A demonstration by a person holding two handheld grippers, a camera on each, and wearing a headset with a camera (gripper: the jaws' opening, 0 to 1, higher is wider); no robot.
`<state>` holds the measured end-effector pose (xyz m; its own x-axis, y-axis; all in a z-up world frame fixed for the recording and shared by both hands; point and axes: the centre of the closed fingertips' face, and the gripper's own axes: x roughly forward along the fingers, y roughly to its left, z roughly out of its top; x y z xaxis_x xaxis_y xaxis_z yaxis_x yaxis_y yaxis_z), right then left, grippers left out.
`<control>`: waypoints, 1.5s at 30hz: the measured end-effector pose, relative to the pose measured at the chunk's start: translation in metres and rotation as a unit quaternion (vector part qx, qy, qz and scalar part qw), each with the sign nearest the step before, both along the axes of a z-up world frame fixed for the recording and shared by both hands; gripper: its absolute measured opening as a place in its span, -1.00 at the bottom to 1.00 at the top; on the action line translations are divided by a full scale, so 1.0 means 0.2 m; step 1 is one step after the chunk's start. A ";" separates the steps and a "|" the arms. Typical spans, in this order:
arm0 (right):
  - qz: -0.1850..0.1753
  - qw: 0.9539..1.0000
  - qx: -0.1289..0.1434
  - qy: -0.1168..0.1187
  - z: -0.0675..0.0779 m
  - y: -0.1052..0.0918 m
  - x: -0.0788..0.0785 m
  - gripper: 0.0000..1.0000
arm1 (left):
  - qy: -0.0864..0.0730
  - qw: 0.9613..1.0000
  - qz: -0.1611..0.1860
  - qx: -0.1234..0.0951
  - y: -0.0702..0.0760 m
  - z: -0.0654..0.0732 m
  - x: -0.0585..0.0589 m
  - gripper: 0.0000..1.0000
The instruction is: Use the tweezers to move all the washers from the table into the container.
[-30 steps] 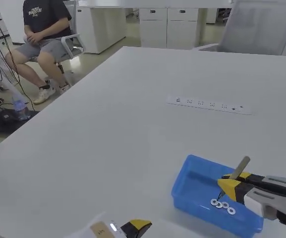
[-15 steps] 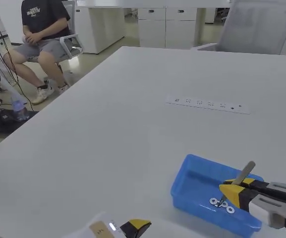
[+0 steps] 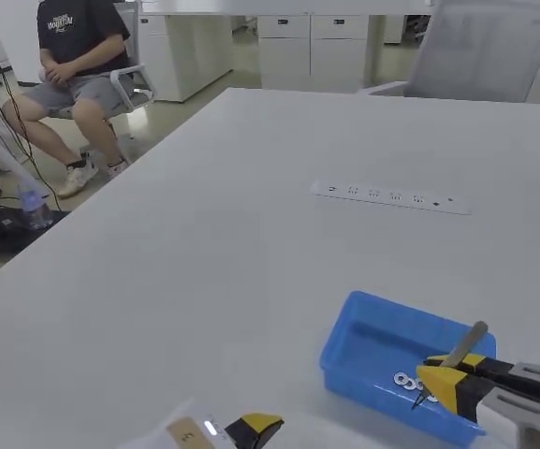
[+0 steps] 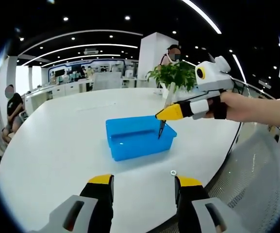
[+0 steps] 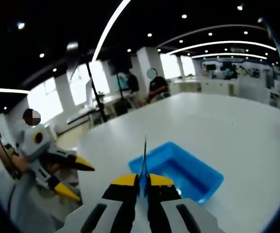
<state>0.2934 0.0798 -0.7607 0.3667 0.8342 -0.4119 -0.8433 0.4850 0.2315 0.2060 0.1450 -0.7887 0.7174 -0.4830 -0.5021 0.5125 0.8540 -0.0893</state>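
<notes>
While the washers [image 3: 405, 381] lie clustered on the floor of the blue container [image 3: 372, 400], the tweezers [image 3: 464, 339], which were dipped among them a second ago, have lifted and drawn back toward the container's near side. Their tips look bare from here. The right gripper [image 3: 449, 385] stays clamped tight on the tweezers. To me that reads as a drop just finished. One washer [image 4: 172, 172] sits out on the table [image 4: 57, 145], just ahead of the left gripper [image 4: 142, 180], whose jaws stand wide apart and empty. I'd say another trip is due.
</notes>
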 end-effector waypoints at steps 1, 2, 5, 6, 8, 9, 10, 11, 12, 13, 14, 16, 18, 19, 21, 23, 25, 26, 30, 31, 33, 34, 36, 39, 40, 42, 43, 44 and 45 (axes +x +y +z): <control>0.000 1.000 0.000 0.000 0.00 0.00 0.00 -0.91 | 0.000 1.000 0.000 0.001 0.00 0.00 0.00 -0.02; 0.000 1.000 0.000 0.002 -0.01 0.00 -0.01 -0.91 | 0.000 1.000 0.000 0.001 0.00 0.00 0.00 -0.02; 0.000 1.000 0.000 0.006 -0.02 0.00 -0.03 -0.91 | 0.000 1.000 0.000 0.001 0.00 0.00 0.00 -0.02; 0.002 1.000 -0.002 0.007 -0.02 0.00 -0.04 -0.91 | 0.000 1.000 0.000 0.001 0.00 0.00 0.00 -0.02; 0.005 1.000 -0.006 0.009 -0.04 0.00 -0.06 -0.91 | 0.000 1.000 0.000 0.001 -0.01 0.01 0.00 -0.02; 0.006 1.000 -0.007 0.011 -0.05 0.00 -0.07 -0.91 | 0.000 1.000 0.000 0.001 -0.01 0.01 0.00 -0.02; 0.006 1.000 -0.007 0.013 -0.05 0.00 -0.08 -0.91 | 0.000 1.000 0.000 0.001 -0.01 0.01 0.00 -0.02; 0.008 1.000 -0.007 0.016 -0.06 0.00 -0.09 -0.91 | 0.000 1.000 0.000 0.001 0.00 0.01 0.00 -0.02; 0.009 1.000 -0.008 0.019 -0.07 -0.01 -0.10 -0.91 | 0.000 1.000 0.000 0.001 0.00 0.01 0.00 -0.02; 0.010 1.000 -0.009 0.023 -0.08 -0.01 -0.11 -0.91 | 0.000 1.000 0.000 0.001 0.00 0.01 0.00 -0.02; 0.011 1.000 -0.010 0.024 -0.09 -0.01 -0.12 -0.91 | 0.000 1.000 0.000 0.001 0.00 0.01 0.00 -0.02; 0.013 0.999 -0.013 0.030 -0.10 -0.01 -0.14 -0.91 | 0.000 1.000 -0.001 0.001 0.00 0.00 0.00 -0.02; 0.013 0.999 -0.013 0.034 -0.11 -0.01 -0.15 -0.91 | 0.000 1.000 -0.001 0.001 0.00 0.00 0.00 -0.02; 0.014 0.999 -0.014 0.035 -0.12 -0.01 -0.16 -0.91 | 0.001 1.000 -0.001 0.001 0.00 0.00 0.00 -0.02; 0.014 0.999 -0.015 0.039 -0.13 -0.01 -0.17 -0.91 | 0.001 1.000 -0.001 0.001 0.00 0.00 0.00 -0.03; 0.014 0.999 -0.015 0.042 -0.14 -0.01 -0.17 -0.91 | 0.001 1.000 -0.001 0.001 0.00 0.00 0.00 -0.03; 0.014 0.999 -0.016 0.045 -0.15 -0.02 -0.18 -0.91 | 0.001 1.000 -0.002 0.001 0.00 0.00 0.00 -0.03; 0.015 0.999 -0.017 0.047 -0.16 -0.02 -0.19 -0.91 | 0.001 1.000 -0.002 0.001 0.00 0.00 0.00 -0.03; 0.020 0.998 -0.022 0.053 -0.19 -0.01 -0.21 -0.91 | 0.002 1.000 -0.003 0.001 0.00 0.00 0.00 -0.03; 0.021 0.998 -0.023 0.054 -0.19 -0.01 -0.22 -0.91 | 0.002 1.000 -0.002 0.002 0.00 0.00 0.00 -0.03; 0.023 0.998 -0.025 0.056 -0.20 -0.01 -0.23 -0.91 | 0.002 1.000 -0.003 0.002 -0.01 0.00 -0.01 -0.03; 0.024 0.998 -0.025 0.057 -0.20 -0.01 -0.23 -0.91 | 0.002 1.000 -0.003 0.002 -0.01 0.00 -0.01 -0.03; 0.025 0.997 -0.028 0.060 -0.22 -0.01 -0.24 -0.91 | 0.002 1.000 -0.003 0.003 0.00 0.00 -0.01 -0.03; 0.028 0.997 -0.031 0.065 -0.24 -0.02 -0.25 -0.91 | 0.003 1.000 -0.003 0.004 -0.01 0.00 -0.01 -0.03; 0.029 0.997 -0.033 0.067 -0.25 -0.02 -0.26 -0.91 | 0.002 1.000 -0.004 0.004 -0.01 0.00 -0.01 -0.03; 0.030 0.997 -0.035 0.069 -0.26 -0.02 -0.27 -0.91 | 0.003 1.000 -0.004 0.004 -0.01 0.00 -0.01 -0.03; 0.030 0.996 -0.036 0.070 -0.26 -0.02 -0.27 -0.91 | 0.002 1.000 -0.004 0.004 -0.01 0.00 -0.01 -0.03; 0.030 0.996 -0.036 0.071 -0.26 -0.02 -0.27 -0.91 | 0.003 1.000 -0.004 0.004 -0.01 0.00 -0.01 -0.03; 0.030 0.996 -0.037 0.072 -0.27 -0.03 -0.27 -0.91 | 0.003 1.000 -0.004 0.003 -0.01 0.00 -0.01 -0.03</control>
